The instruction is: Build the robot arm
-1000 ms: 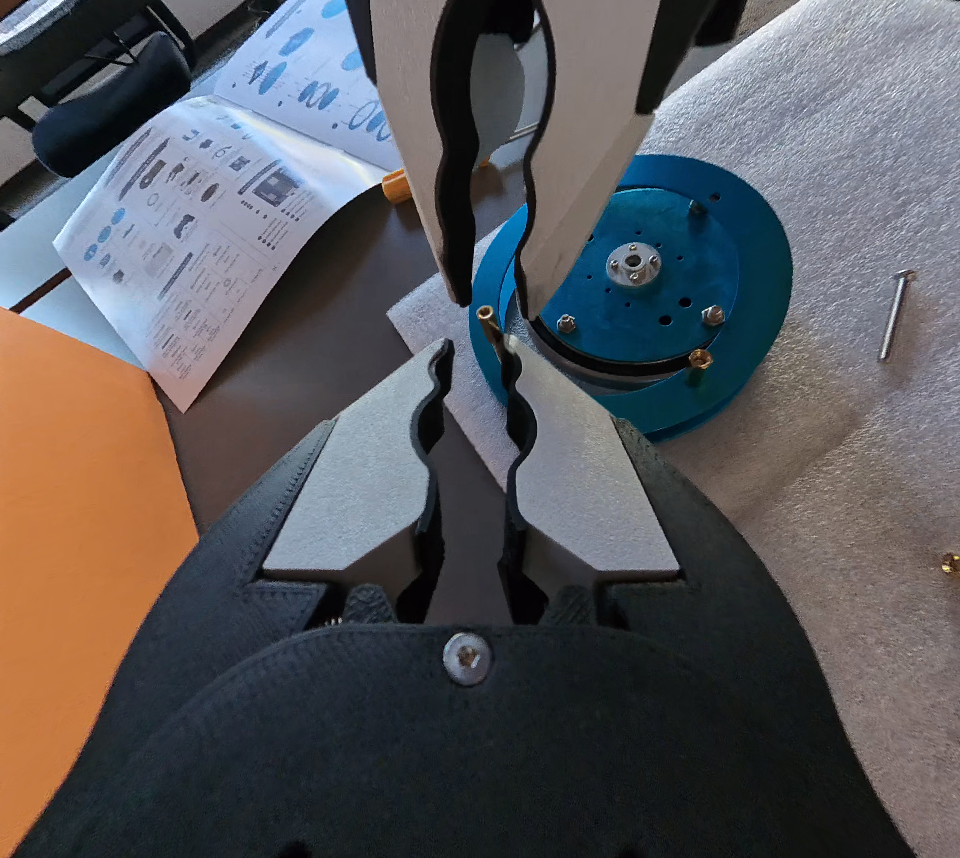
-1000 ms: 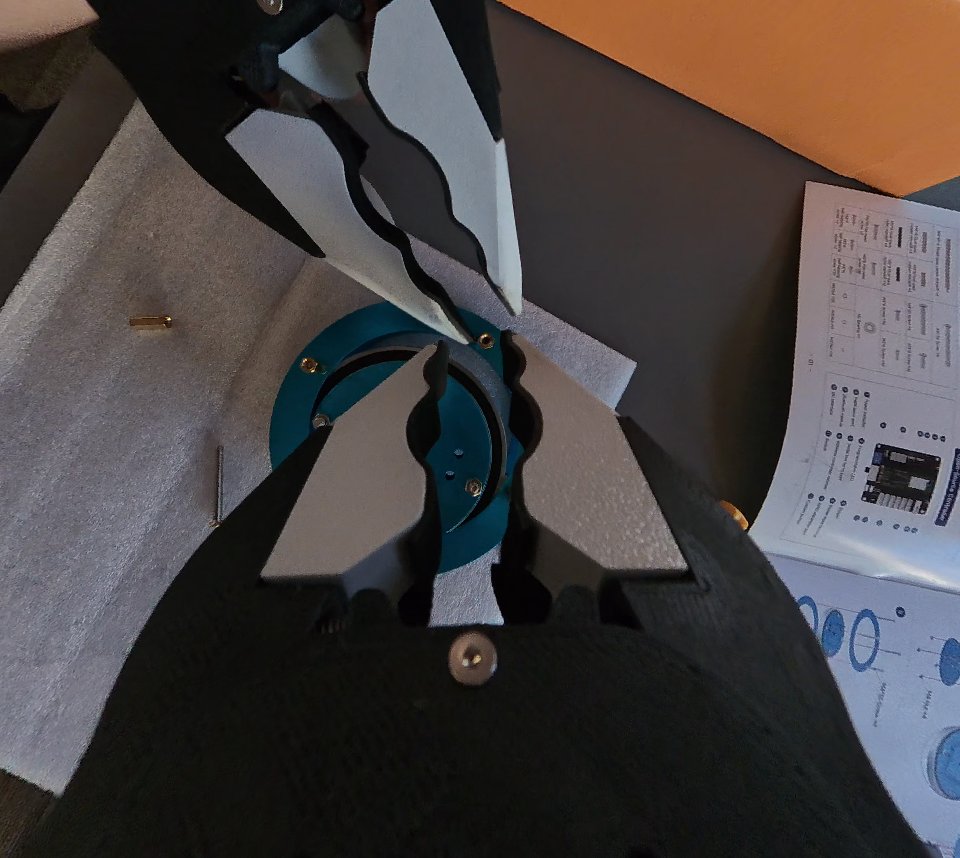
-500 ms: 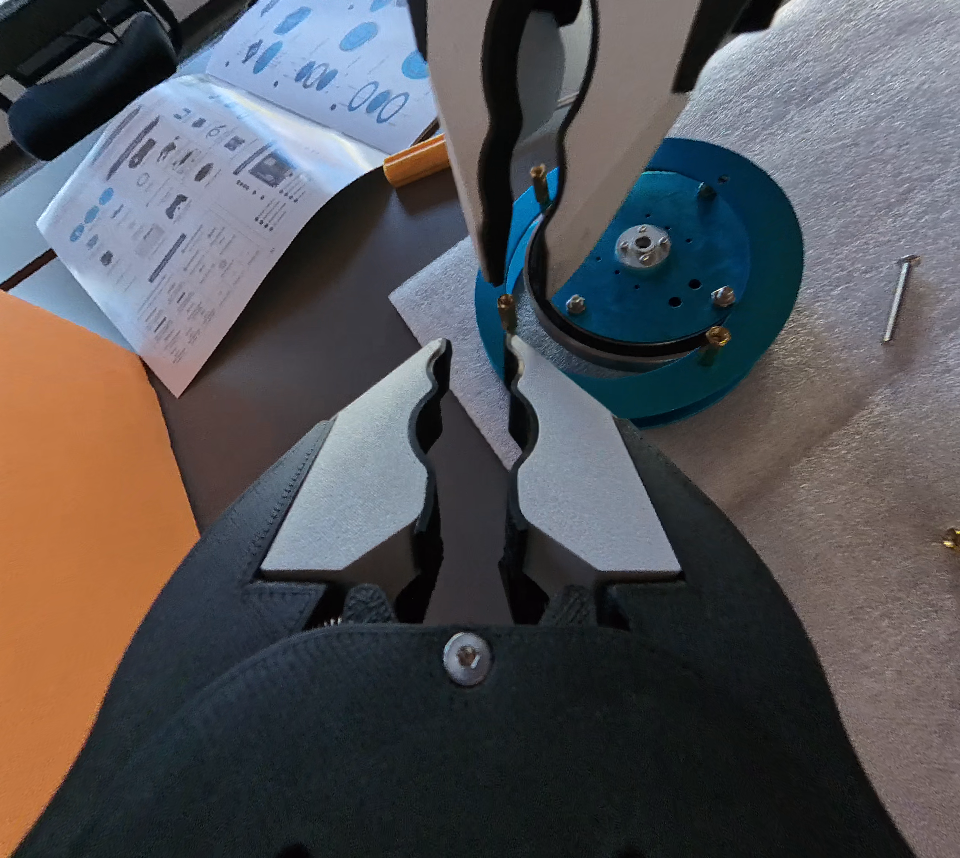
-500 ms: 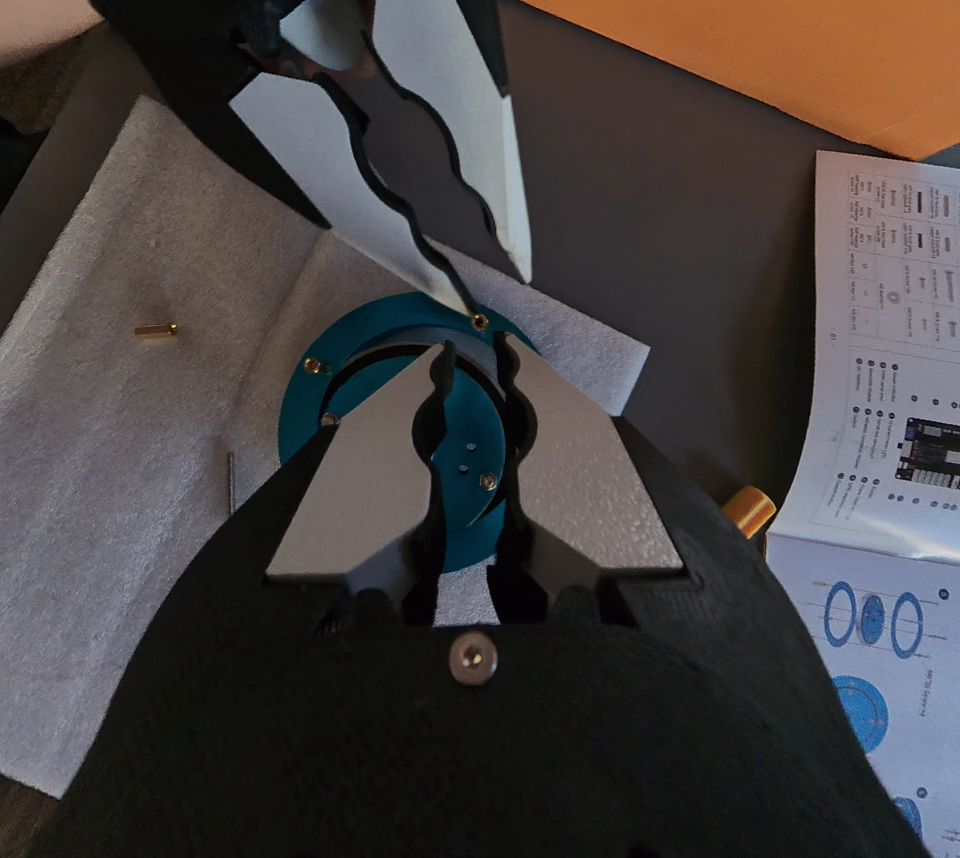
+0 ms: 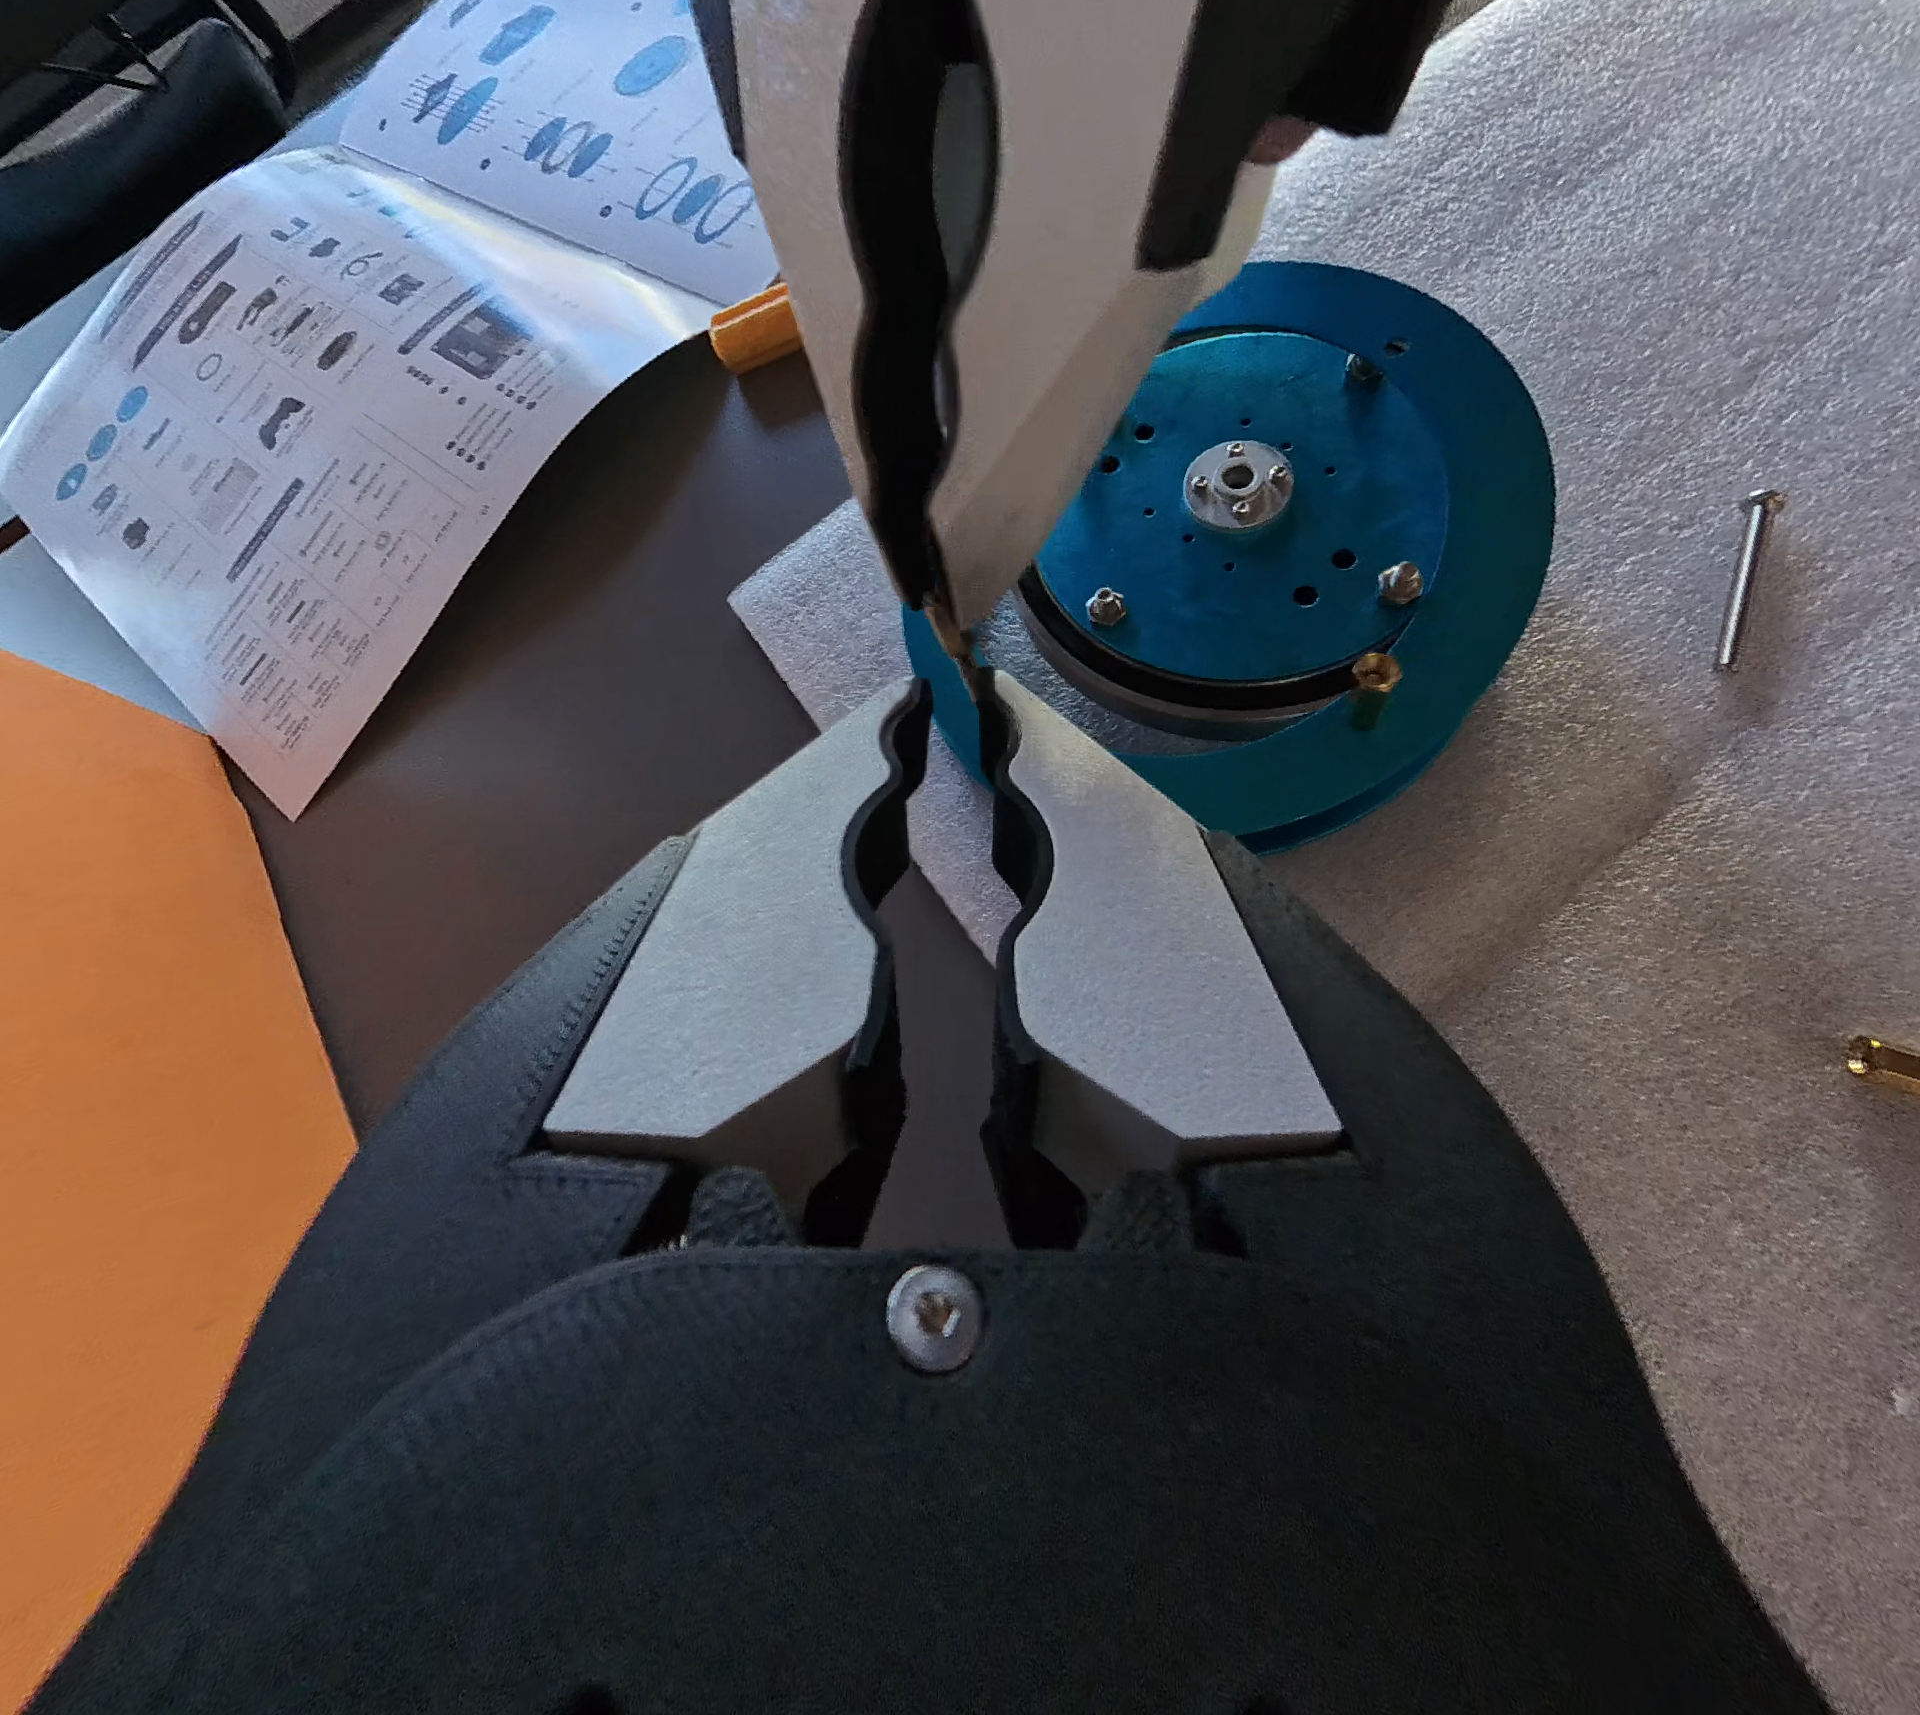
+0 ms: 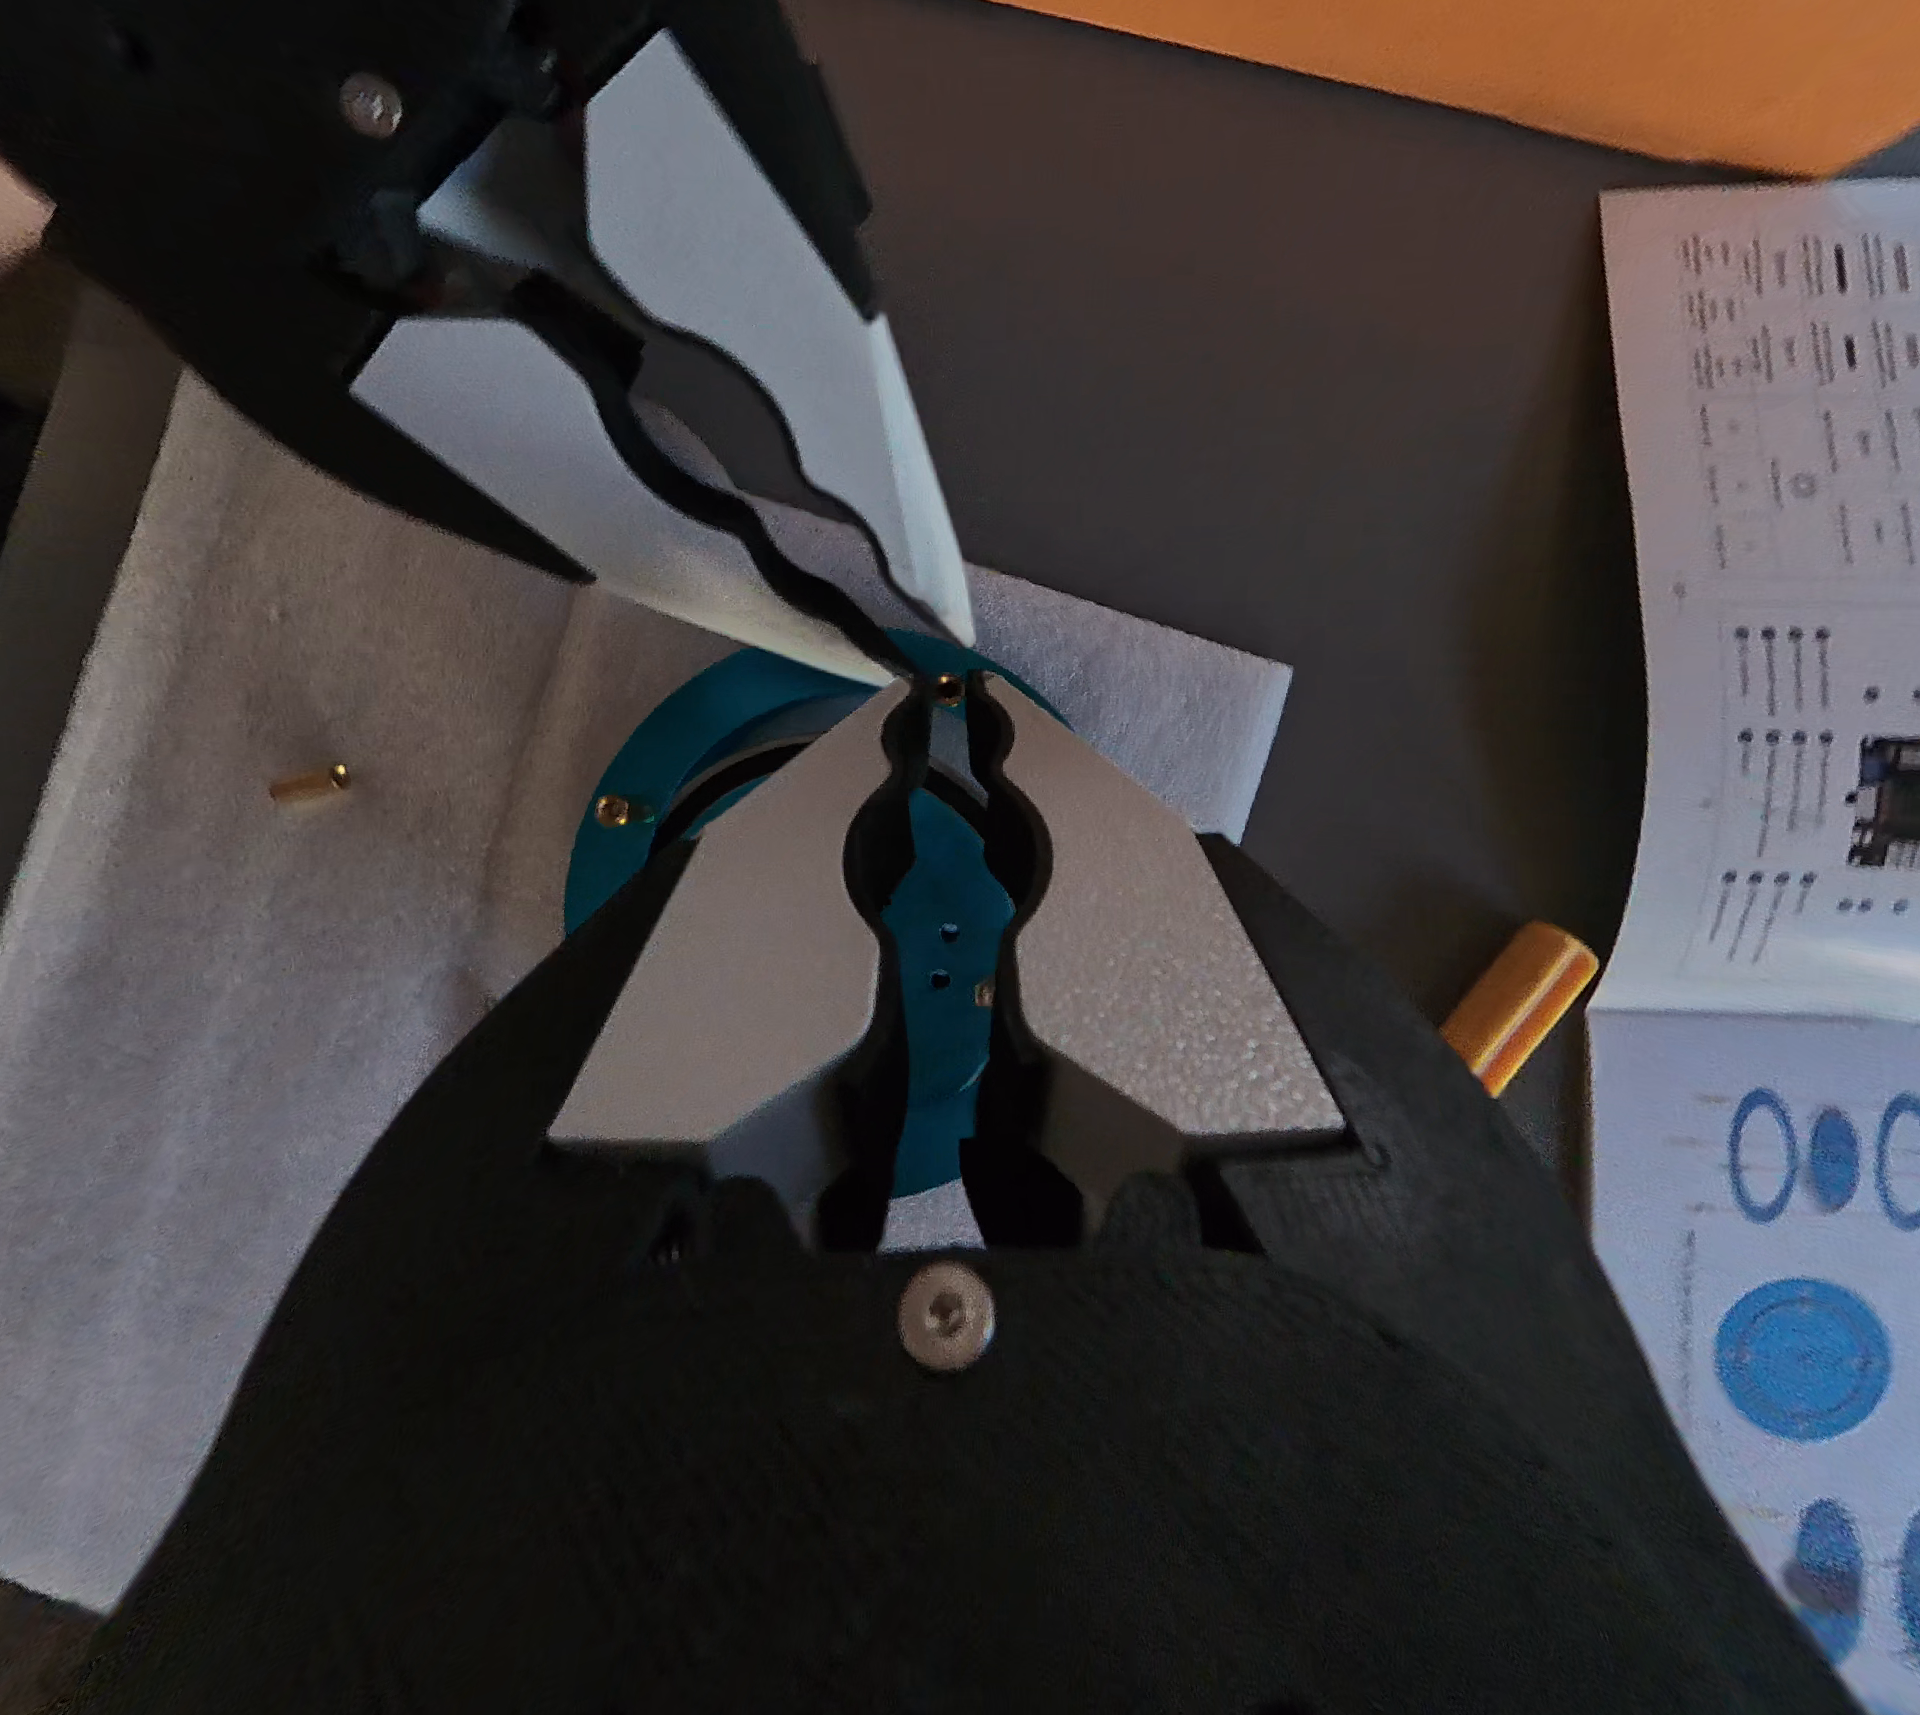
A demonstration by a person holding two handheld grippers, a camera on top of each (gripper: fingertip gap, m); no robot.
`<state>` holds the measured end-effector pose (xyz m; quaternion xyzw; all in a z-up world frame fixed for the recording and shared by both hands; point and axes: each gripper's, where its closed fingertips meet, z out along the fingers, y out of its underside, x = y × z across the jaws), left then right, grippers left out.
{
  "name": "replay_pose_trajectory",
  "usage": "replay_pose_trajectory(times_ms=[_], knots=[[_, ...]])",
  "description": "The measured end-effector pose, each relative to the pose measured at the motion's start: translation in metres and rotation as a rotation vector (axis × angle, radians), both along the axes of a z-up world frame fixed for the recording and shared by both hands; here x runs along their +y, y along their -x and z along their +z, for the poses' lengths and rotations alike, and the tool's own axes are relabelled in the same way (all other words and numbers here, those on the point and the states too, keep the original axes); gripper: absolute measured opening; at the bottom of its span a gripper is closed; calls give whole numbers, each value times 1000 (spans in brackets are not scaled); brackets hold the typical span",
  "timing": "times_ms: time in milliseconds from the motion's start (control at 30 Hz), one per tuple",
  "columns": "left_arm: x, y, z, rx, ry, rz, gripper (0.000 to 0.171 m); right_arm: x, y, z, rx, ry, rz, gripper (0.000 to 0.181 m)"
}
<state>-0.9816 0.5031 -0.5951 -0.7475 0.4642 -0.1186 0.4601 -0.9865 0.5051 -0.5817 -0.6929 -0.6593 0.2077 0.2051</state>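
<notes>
A blue metal wheel [image 5: 1236, 543] lies flat on a white foam sheet [image 5: 1662, 211]. A brass standoff [image 6: 945, 686] stands on the wheel's rim at the edge nearest my left gripper. My right gripper [image 6: 945, 695] comes down from above [image 5: 940, 607] and is shut on the standoff's top. My left gripper [image 5: 958, 695] has its jaws a narrow gap apart, and its tips sit beside the standoff's base at the rim. It also shows in the right wrist view [image 6: 932, 659]. A second brass standoff [image 5: 1374, 683] stands on the rim further round.
A silver screw [image 5: 1745, 579] and a loose brass standoff [image 5: 1886, 1065] lie on the foam right of the wheel. An orange box [image 5: 125, 1042], an open instruction booklet [image 5: 312, 439] and a yellow tool handle [image 5: 753, 330] lie on the dark table [image 5: 582, 730]. My left and right fingertips are right by each other. Both grippers' tips are roughly 15 centimetres from the silver screw [image 5: 1745, 579].
Both grippers have narrowed their jaws. The right gripper has come down and closed on the rim standoff. The left tips have moved in next to it.
</notes>
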Motion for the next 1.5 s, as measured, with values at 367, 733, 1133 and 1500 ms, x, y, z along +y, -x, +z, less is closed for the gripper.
replay_pose_trajectory(times_ms=[367,733,1133,1500], knots=[[3,-7,-12,10,45,4,7,-5,3,-1,21,217,-256,6],[3,-9,-11,-11,9,-3,4,7,-1,17,-50,-29,57,15],[3,-6,-17,14,34,18,8,0,10,10,-76,46,-48,24],[4,-2,-7,-56,28,51,16,14,16,47,198,59,-103,3]])
